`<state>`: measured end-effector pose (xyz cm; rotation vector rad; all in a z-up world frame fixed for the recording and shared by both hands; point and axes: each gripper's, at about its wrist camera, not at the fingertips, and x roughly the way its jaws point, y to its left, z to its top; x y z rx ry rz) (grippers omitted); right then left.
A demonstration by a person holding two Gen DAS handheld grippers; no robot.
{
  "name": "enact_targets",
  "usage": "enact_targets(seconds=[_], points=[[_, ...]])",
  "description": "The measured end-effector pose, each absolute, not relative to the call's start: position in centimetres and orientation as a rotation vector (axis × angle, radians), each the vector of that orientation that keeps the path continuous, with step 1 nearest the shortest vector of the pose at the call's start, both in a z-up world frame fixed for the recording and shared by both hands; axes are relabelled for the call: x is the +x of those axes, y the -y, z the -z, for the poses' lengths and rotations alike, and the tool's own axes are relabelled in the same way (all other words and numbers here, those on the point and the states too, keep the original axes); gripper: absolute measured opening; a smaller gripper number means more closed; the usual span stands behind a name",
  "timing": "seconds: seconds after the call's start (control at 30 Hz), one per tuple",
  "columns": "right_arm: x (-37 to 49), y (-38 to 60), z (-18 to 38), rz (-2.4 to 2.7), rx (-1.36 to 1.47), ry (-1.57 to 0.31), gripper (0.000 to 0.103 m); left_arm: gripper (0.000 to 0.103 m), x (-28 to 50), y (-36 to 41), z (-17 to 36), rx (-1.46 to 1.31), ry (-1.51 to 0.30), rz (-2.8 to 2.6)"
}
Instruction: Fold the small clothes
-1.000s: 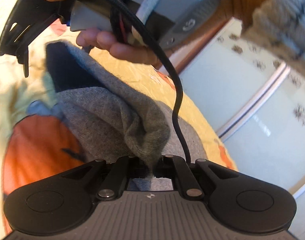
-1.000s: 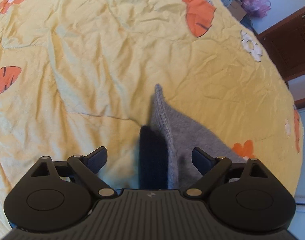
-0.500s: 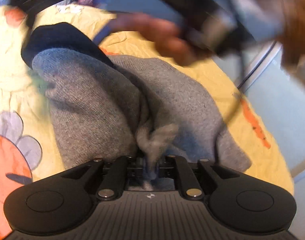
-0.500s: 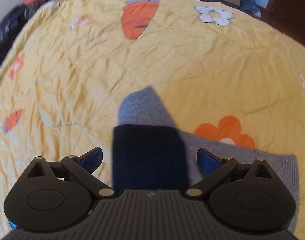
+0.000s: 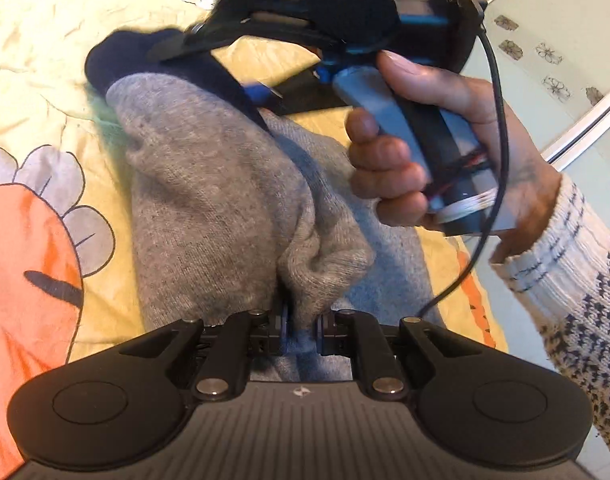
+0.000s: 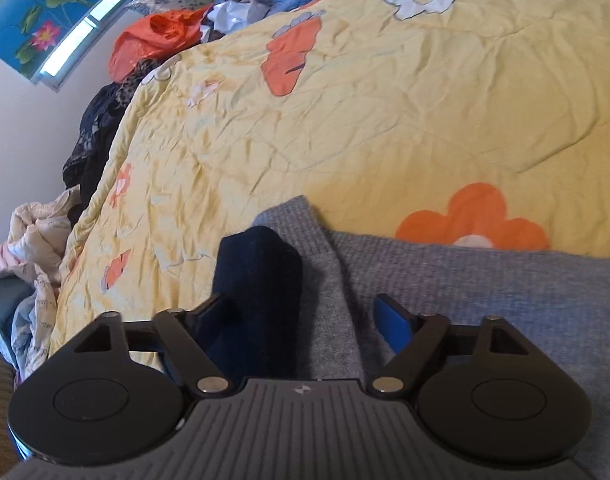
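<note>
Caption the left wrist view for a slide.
Left gripper pinching a bunched grey knit sock on the yellow flowered bedspread while the right gripper closes around its navy toe.

left tongs [image 5: 301, 334] pinched nearly shut on cloth — right tongs [image 6: 305, 322] closing, pads not yet pressing.

right tongs [image 5: 225, 46] motion-blurred, sock [image 5: 209, 184] end hidden btwn left tongs [image 5: 301, 332]

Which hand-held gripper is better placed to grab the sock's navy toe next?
Right. The right hand-held gripper is closing with the navy toe between its jaws, pads not yet pressing; the left hand-held gripper already pinches the grey sock at its other end.
</note>
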<state>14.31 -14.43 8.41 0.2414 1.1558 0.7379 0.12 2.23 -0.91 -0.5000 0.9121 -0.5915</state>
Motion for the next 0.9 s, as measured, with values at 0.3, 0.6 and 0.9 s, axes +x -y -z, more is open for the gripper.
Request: enact_targets(seconds=[0.3, 0.6, 0.9], points=[[13.1, 13.0, -9.0, -0.752, 0.201, -1.122, 0.025, 0.012, -0.5, -3.3, 0.1, -0.504, -0.919, 0.573], [10.8, 18.5, -14.1, -0.661, 0.300, -0.981, 0.022, 0.010, -1.1, -0.8, -1.6, -0.442, -0.840, 0.635], [7.8, 27.8, -17.5, -0.569, 0.286, -0.897, 0.022, 0.009, -1.3, 5.2, -1.8, -0.355, -0.849, 0.771]])
